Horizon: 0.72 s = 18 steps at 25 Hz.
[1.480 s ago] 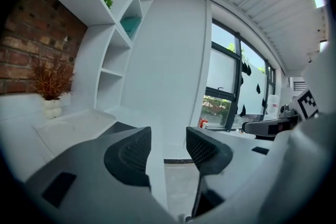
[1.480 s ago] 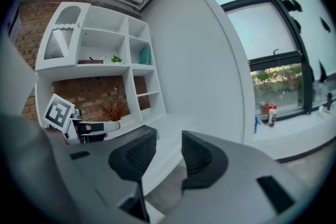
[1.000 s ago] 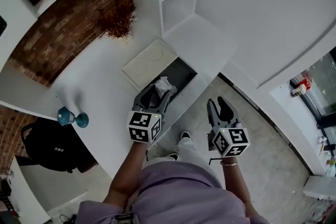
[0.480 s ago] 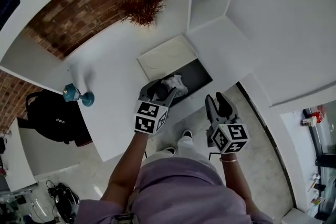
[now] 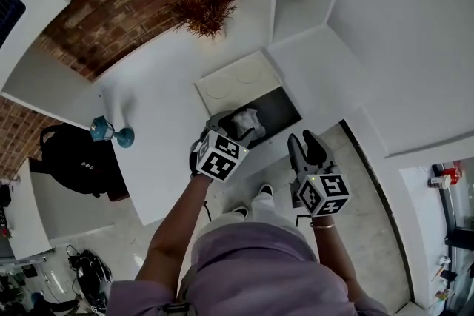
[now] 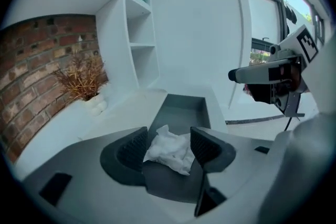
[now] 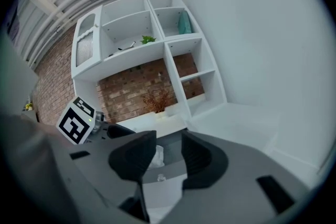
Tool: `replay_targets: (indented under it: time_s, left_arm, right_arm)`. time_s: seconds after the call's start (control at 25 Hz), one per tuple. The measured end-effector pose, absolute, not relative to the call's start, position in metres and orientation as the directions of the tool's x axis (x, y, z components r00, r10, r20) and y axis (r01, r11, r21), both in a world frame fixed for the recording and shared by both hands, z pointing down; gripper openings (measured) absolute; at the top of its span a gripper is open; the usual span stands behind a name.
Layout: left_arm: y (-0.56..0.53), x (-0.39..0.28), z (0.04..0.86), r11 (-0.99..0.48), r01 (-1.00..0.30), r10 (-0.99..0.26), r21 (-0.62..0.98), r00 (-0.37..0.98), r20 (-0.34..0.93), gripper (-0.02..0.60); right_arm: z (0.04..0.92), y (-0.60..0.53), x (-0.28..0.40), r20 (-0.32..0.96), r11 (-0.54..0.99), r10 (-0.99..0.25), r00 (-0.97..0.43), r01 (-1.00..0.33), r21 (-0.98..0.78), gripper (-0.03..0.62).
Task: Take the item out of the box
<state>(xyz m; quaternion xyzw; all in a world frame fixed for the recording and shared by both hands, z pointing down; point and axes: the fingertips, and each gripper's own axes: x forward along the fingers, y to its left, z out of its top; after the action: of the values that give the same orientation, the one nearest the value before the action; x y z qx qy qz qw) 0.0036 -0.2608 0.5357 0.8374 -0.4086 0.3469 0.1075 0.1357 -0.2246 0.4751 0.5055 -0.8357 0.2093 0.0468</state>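
Left gripper view is showing the left gripper (image 6: 169,138), jaws just opening wide, seemingly straddling the crumpled item (image 6: 173,152) untouched, risking a slip if closing shallow.

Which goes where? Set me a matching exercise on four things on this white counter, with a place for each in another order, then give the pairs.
Things:
1. crumpled white item
2. cream lid
3. dried plant
4. blue object

Places:
A. against the brick wall
B. at the counter edge, far from the dark box
C. inside the dark box
D. flat on the counter, beside the dark box

Pairs: 1-C, 2-D, 3-A, 4-B
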Motion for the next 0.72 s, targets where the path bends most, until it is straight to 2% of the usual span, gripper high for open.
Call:
replay_targets:
  time_s: [0.36,0.72]
  left_arm:
    - [-0.265,0.022,0.566,-0.784,-0.577,-0.494,-0.229,0.357,0.793,0.255]
    - [-0.266,0.025,0.594,-0.847,-0.459,-0.414,-0.267,0.257,0.873,0.256]
  right_arm:
    - [0.48,-0.227,0.147,0.289,0.397,-0.823,-0.488,-0.86,-0.322,0.144]
    - [0.481,-0.226,0.16,0.283,0.387,-0.83,-0.481,-0.862,-0.328,0.144]
